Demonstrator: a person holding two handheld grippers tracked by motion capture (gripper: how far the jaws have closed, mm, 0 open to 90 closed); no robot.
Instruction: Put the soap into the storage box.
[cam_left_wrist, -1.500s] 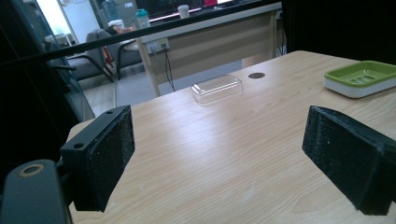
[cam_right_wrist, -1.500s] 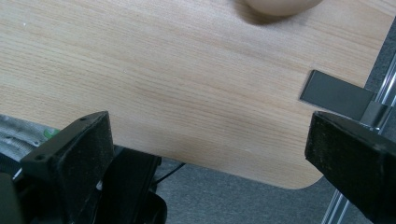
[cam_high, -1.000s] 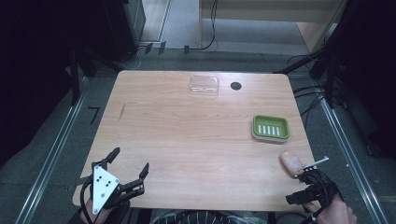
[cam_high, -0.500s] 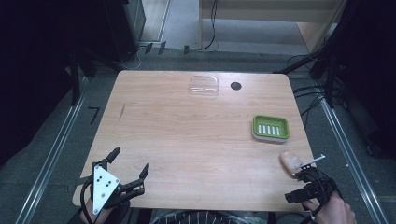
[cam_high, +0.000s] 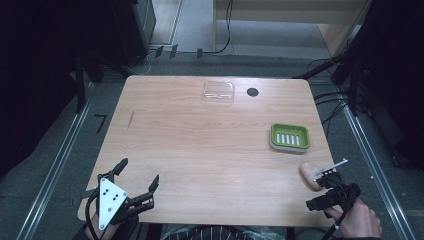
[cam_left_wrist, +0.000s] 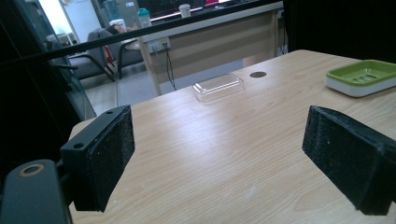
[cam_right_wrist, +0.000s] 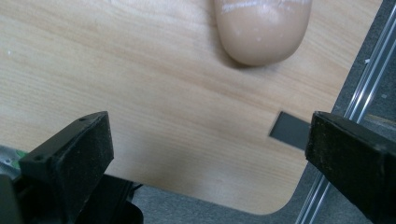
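Since the frame a second ago: right gripper (cam_high: 327, 187) has drawn slightly back toward the near-right table corner; the soap bar and the left gripper lie as they did.

Soap bar (cam_high: 310, 175): pale pink oval, lying flat on the wooden table (cam_high: 210, 145) near its right edge, at the near-right corner. In the right gripper view its rounded end (cam_right_wrist: 264, 30) sits ahead of the jaws, which stand wide apart, nothing between them; bar and pads not touching.

Handling, judged: a solid bar, stiff, light to moderate in weight. Surface looks smooth with faint whitish scuffs, so likely slippery under a pinch, more so if damp. Rounded ends would squirt out of the pads. Best hold looks to be across the short width at mid-length, pads square on the two long flanks, with moderate squeeze; hard pressure could dent it.

Green soap dish (cam_high: 290, 136): just beyond the bar, farther from the person, slotted insert in its floor, nothing in it. Probable destination.

Clear plastic lid or box (cam_high: 218, 91) lies at the far edge, a small dark round hole or cap (cam_high: 252, 92) just beside it. Both well apart from the bar.

Left gripper (cam_high: 137, 185): at the near-left corner, jaws spread, holding nothing; its view looks across the table to the clear box (cam_left_wrist: 218, 87) and dish (cam_left_wrist: 362, 77).
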